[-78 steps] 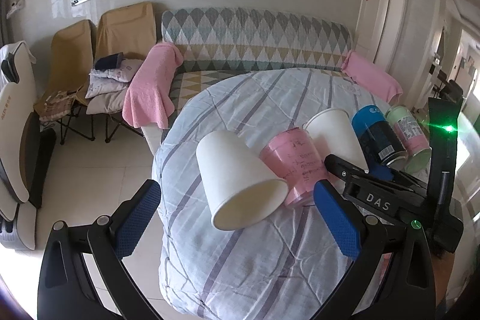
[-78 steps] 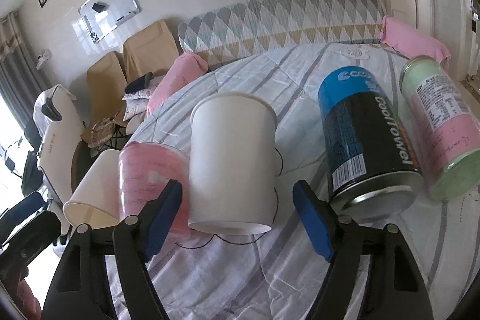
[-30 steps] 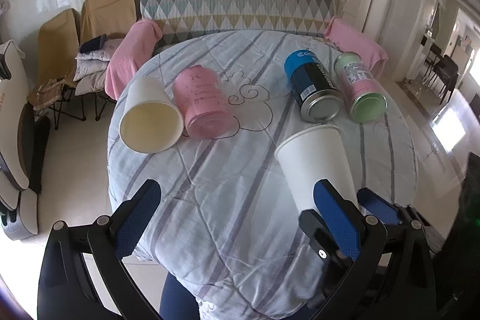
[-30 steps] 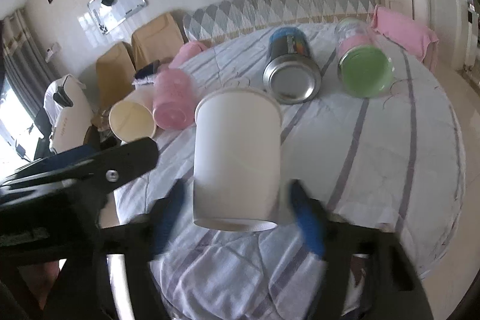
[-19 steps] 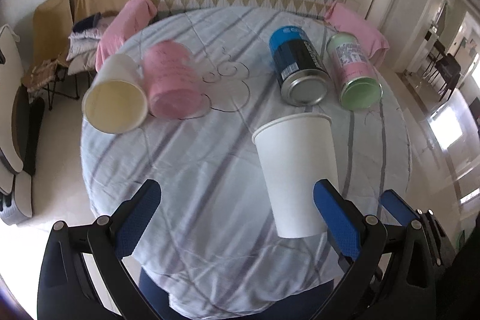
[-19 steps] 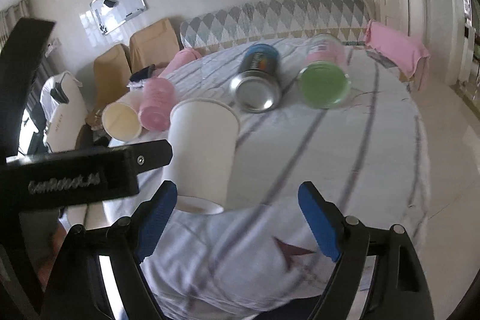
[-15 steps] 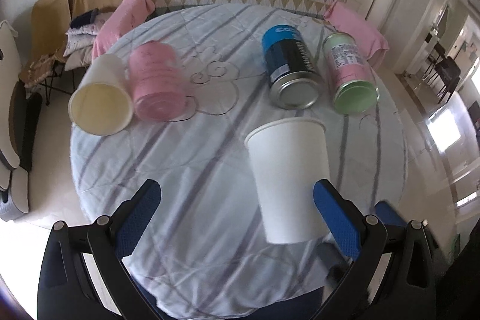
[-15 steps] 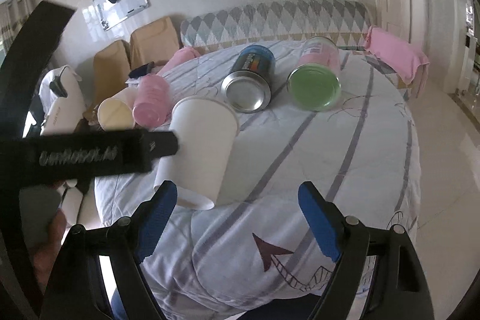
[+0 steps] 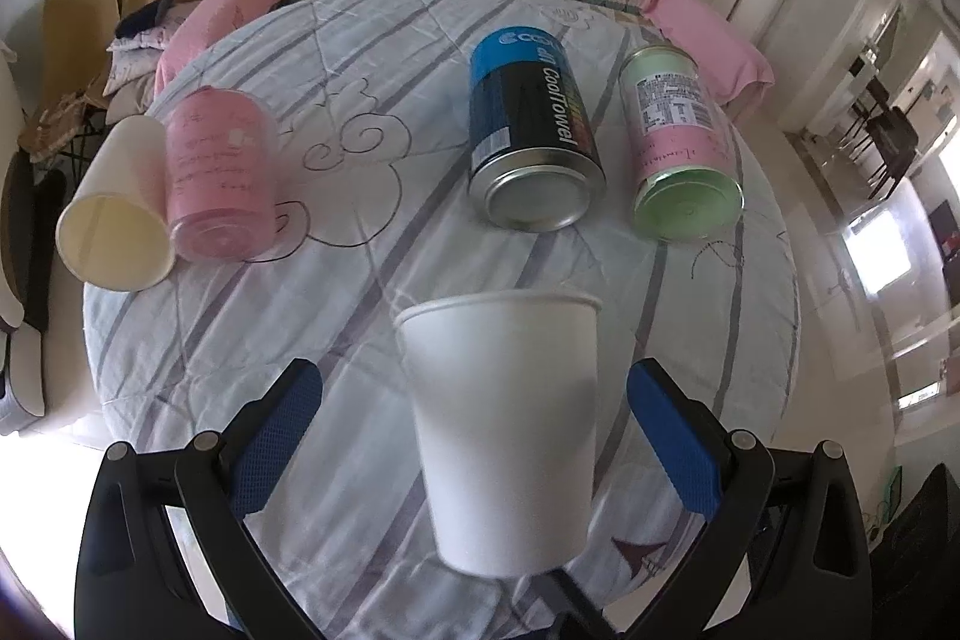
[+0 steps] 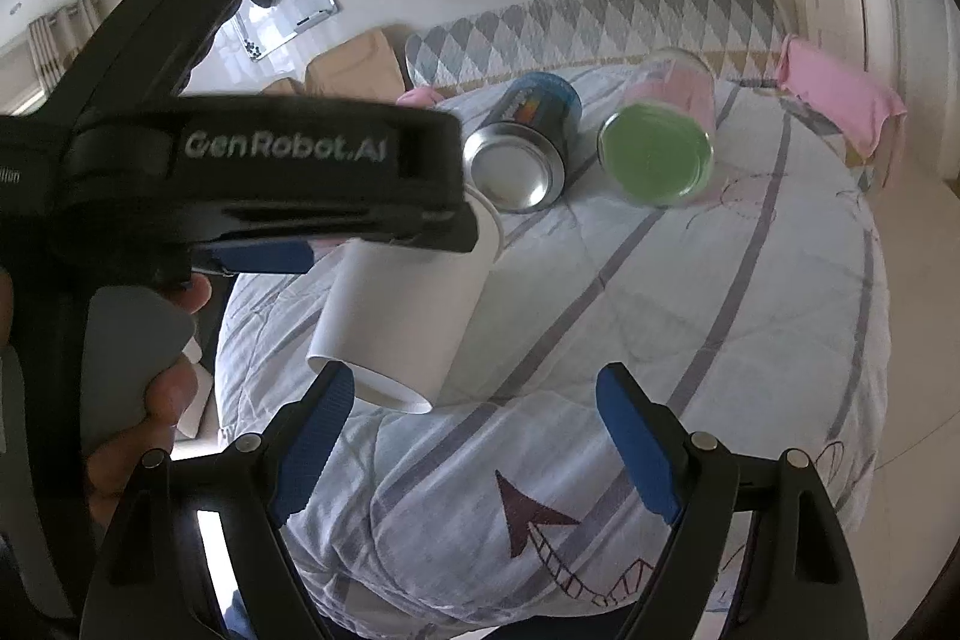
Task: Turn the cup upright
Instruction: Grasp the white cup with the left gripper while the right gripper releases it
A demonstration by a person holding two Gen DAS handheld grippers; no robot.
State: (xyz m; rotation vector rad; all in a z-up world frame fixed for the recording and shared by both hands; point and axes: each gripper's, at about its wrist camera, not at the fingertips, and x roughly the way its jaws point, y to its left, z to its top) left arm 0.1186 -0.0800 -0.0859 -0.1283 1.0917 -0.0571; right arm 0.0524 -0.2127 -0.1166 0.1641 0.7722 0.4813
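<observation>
A white paper cup [image 9: 504,430] stands mouth-up near the front edge of the round table [image 9: 756,280]. It sits between the open blue-padded fingers of my left gripper [image 9: 468,436], which do not touch it. In the right wrist view the same cup [image 10: 402,316] appears tilted, partly hidden behind the left gripper's black body. My right gripper [image 10: 480,448] is open and empty, just right of the cup. A second white cup [image 9: 114,214] lies on its side at the table's left edge.
A pink cup [image 9: 222,172] lies on its side next to the second white cup. A blue-and-black can [image 9: 534,136] and a green-capped pink bottle [image 9: 678,136] lie on the far right. The table's front edge is close below the grippers. A sofa and chairs stand behind.
My right gripper carried the white cup from the middle of the table to the front edge, let it go and opened. My left gripper has moved in around the cup.
</observation>
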